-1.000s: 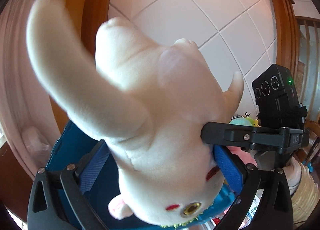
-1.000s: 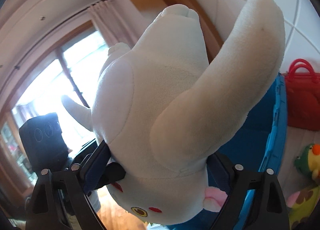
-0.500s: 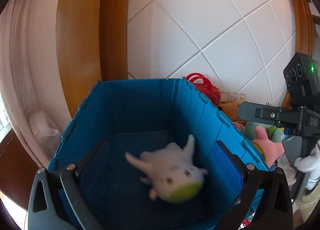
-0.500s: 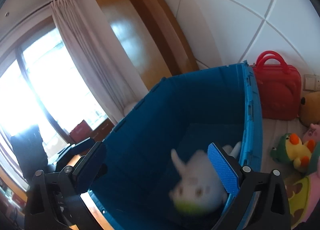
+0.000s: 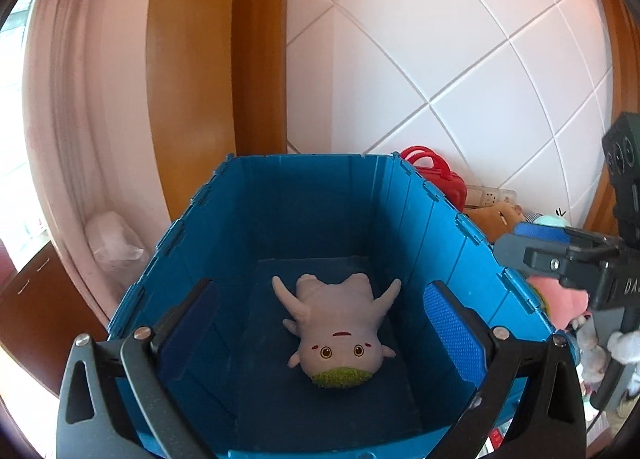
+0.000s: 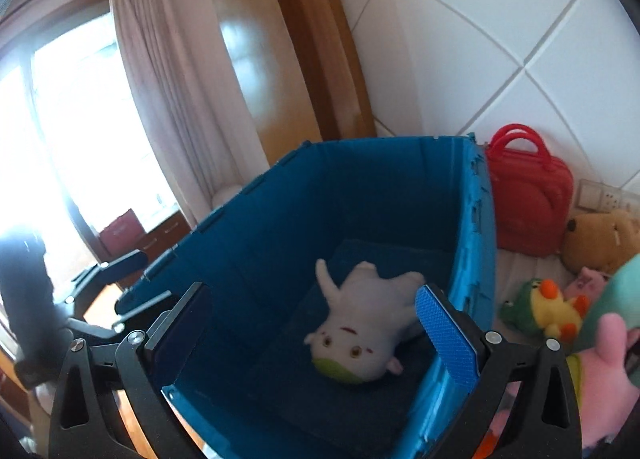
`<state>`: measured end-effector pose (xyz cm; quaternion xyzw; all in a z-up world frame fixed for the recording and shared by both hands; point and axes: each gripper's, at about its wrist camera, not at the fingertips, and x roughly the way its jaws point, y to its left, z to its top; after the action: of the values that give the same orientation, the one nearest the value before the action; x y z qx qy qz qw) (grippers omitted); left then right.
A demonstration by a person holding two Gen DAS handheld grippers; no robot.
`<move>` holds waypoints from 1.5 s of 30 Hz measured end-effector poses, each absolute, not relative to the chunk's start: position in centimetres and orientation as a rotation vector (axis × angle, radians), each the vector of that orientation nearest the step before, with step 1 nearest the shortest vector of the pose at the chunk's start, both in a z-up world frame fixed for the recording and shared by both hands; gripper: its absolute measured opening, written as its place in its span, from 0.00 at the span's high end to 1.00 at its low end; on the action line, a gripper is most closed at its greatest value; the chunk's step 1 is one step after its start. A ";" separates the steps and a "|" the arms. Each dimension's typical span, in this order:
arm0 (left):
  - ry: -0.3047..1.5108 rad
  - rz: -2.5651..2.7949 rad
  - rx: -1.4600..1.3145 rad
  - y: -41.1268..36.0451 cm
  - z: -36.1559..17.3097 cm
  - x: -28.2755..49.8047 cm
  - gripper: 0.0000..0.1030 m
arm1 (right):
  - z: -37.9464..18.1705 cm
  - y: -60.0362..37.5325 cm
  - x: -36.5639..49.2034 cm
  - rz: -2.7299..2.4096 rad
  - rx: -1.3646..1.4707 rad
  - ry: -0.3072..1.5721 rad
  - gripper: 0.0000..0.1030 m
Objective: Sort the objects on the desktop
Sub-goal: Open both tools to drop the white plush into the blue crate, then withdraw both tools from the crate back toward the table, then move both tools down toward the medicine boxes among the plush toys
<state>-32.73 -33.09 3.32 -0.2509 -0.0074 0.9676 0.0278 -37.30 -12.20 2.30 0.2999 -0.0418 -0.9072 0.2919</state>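
Note:
A white plush toy (image 5: 338, 323) with a green tuft lies on its back on the floor of a blue plastic crate (image 5: 304, 187). It also shows in the right wrist view (image 6: 362, 333), inside the same crate (image 6: 360, 179). My left gripper (image 5: 320, 327) is open and empty above the crate. My right gripper (image 6: 312, 333) is open and empty above the crate's near right corner. The right gripper also shows at the right of the left wrist view (image 5: 560, 255).
A red toy bag (image 6: 528, 199) stands against the tiled wall right of the crate. Several plush toys lie beside it: a brown bear (image 6: 600, 239), a green and yellow duck (image 6: 548, 311), a pink one (image 6: 604, 375). A curtain (image 6: 160, 99) hangs left.
Both grippers held the white plush toy between them a second ago. They opened, the toy fell into the blue crate and has come to rest on its floor.

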 end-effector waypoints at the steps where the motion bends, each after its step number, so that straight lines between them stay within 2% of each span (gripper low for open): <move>1: -0.024 2.992 -0.775 -32.9 3.3 -32.4 0.00 | 2.2 -12.1 -37.0 -2.423 0.799 -0.105 0.00; 18: -0.044 3.065 -0.744 -27.6 2.7 -23.3 0.00 | 1.4 -7.1 -27.0 -2.529 0.727 -0.052 0.00; 29: -0.058 3.084 -0.807 -17.8 0.9 -19.2 0.00 | -0.6 1.5 -23.0 -2.543 0.792 0.020 0.00; 37: -0.068 3.072 -0.884 -10.2 -1.1 -17.1 0.00 | -2.8 9.5 -21.4 -2.536 0.846 0.004 0.00; 45: -0.012 3.015 -0.940 -5.7 -3.2 -17.7 0.00 | -5.2 13.6 -21.9 -2.544 0.923 -0.070 0.00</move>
<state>-17.71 -5.70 -3.19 -0.2977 -0.0037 0.9546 -0.0085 -21.93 13.63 -5.20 0.3331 -0.0253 -0.9176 0.2156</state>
